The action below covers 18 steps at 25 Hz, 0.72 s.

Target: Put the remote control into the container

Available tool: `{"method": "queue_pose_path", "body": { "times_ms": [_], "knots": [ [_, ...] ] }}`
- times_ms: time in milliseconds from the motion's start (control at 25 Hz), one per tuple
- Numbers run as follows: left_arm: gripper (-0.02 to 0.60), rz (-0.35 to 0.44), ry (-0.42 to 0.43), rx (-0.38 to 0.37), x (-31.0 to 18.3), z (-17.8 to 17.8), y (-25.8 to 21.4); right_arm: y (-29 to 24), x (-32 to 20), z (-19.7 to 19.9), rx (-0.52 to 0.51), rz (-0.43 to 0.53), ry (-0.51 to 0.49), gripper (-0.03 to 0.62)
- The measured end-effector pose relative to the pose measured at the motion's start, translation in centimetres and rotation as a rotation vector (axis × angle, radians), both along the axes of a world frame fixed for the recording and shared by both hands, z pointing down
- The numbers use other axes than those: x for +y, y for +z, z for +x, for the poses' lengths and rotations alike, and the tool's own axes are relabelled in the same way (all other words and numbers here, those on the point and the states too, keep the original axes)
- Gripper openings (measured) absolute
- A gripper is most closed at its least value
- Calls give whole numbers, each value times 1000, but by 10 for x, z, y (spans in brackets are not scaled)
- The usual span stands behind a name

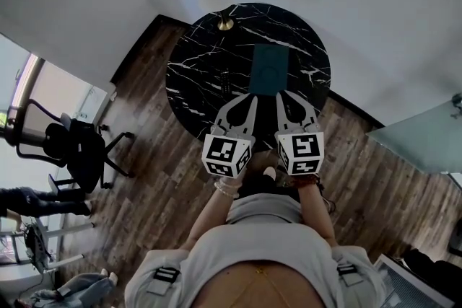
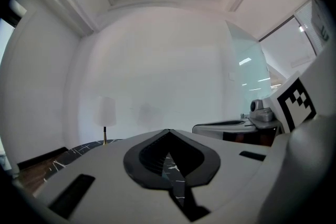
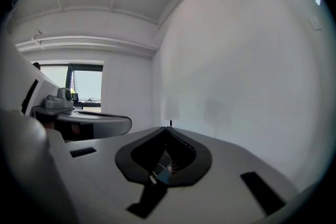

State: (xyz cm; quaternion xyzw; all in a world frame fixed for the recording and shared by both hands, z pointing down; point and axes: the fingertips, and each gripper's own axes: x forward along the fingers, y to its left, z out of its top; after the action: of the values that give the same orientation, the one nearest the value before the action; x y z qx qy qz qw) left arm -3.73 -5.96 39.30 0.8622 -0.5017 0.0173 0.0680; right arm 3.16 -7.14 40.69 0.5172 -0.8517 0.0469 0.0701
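Observation:
A dark teal rectangular container (image 1: 268, 68) lies on the round black marble table (image 1: 195, 83), right of centre. Just left of it a dim, dark, slim shape (image 1: 225, 78) rests on the marble; it may be the remote control, though it is hard to make out. My left gripper (image 1: 250, 99) and right gripper (image 1: 282, 96) hover side by side over the table's near edge, just short of the container. Both point up toward the wall. The left gripper (image 2: 168, 131) has its jaws meeting at the tips with nothing between them, and so does the right gripper (image 3: 168, 129).
A brass-based lamp (image 1: 226, 23) stands at the table's far edge by the white wall. A black office chair (image 1: 72, 148) stands on the wooden floor to the left. A glass surface (image 1: 426, 133) is at the right. A person's legs (image 1: 36, 200) show at far left.

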Motion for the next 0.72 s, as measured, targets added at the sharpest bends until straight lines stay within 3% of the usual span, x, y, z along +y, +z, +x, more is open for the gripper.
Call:
{"method": "queue_pose_path", "body": {
  "times_ms": [720],
  "knots": [
    [6,7,51,-15,-64,-7,-4,1,-55,-2,4,-11,62,11]
  ]
}}
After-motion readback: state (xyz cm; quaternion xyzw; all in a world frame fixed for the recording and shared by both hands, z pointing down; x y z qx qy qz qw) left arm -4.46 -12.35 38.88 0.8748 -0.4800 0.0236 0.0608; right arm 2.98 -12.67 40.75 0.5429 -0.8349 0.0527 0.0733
